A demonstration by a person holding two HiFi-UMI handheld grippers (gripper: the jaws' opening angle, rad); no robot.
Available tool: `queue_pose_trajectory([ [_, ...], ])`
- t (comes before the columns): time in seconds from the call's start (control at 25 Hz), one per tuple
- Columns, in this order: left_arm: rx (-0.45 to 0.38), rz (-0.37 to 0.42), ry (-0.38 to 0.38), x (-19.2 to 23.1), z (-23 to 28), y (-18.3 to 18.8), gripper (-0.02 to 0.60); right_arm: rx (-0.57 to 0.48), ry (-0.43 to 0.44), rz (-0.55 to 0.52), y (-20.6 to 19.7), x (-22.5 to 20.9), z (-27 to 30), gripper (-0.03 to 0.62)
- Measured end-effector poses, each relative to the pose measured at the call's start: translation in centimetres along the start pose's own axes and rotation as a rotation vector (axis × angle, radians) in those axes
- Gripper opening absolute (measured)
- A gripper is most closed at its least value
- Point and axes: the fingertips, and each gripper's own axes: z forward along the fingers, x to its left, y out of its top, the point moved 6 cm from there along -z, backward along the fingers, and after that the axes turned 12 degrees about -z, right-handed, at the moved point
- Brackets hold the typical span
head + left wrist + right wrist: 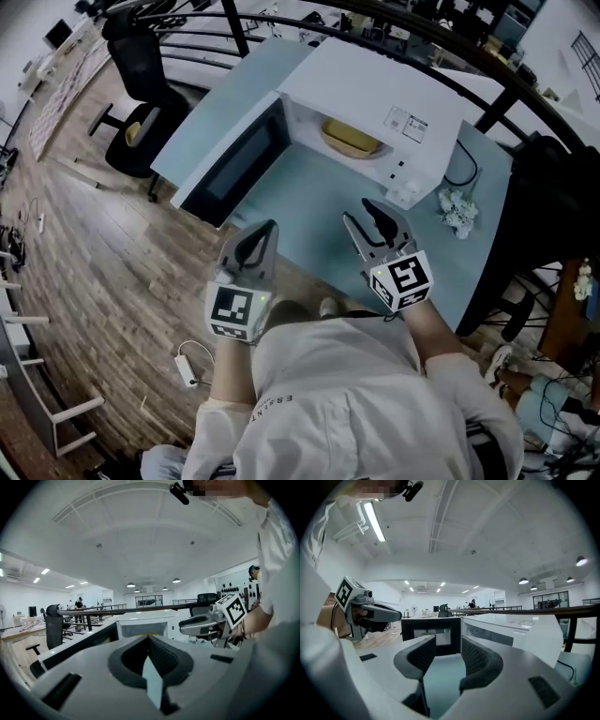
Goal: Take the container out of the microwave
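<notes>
The white microwave (375, 94) stands on a pale blue table (309, 202) with its dark-windowed door (234, 164) swung open to the left. Inside it lies a shallow yellow container (352, 139). My left gripper (271, 226) hovers at the table's near edge below the door, its jaws shut on nothing. My right gripper (357, 210) is open and empty, a short way in front of the microwave's control panel. In the left gripper view the shut gripper (149, 637) points at the microwave (143, 620). The right gripper view has the open gripper (447, 644) facing the door (431, 637).
A small white crumpled item (459, 211) and a black cable lie on the table right of the microwave. A black office chair (141, 122) stands on the wooden floor to the left. A dark railing (487, 75) runs behind the table. A white power strip (187, 366) lies on the floor.
</notes>
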Motion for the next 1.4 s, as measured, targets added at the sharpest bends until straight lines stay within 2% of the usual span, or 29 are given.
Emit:
queue_pose_trajectory([
  [0.16, 0.026, 0.018, -0.069, 1.3, 3.6, 0.5, -0.006, 0.042, 0.011, -0.026, -0.7, -1.1, 2.1, 0.164],
  [0.28, 0.046, 0.036, -0.131, 2.7, 6.1, 0.9, -0.006, 0.09, -0.014, -0.021, -1.3, -1.8, 3.8, 0.164],
  [0.48, 0.087, 0.042, -0.251, 5.4, 9.7, 0.8, -0.006, 0.22, -0.055, -0.023, -2.5, -2.4, 6.8, 0.164],
  [0.64, 0.101, 0.063, -0.318, 7.3, 11.9, 1.0, -0.006, 0.342, -0.038, -0.043, -3.3, -3.2, 9.9, 0.164],
  [0.96, 0.131, 0.053, -0.453, 10.3, 14.6, 0.1, -0.006, 0.582, -0.025, -0.22, -5.1, -4.7, 15.7, 0.164],
  [1.4, 0.148, 0.015, -0.554, 11.7, 16.3, -0.9, -0.006, 0.818, -0.004, -0.336, -8.1, -8.9, 21.0, 0.164],
])
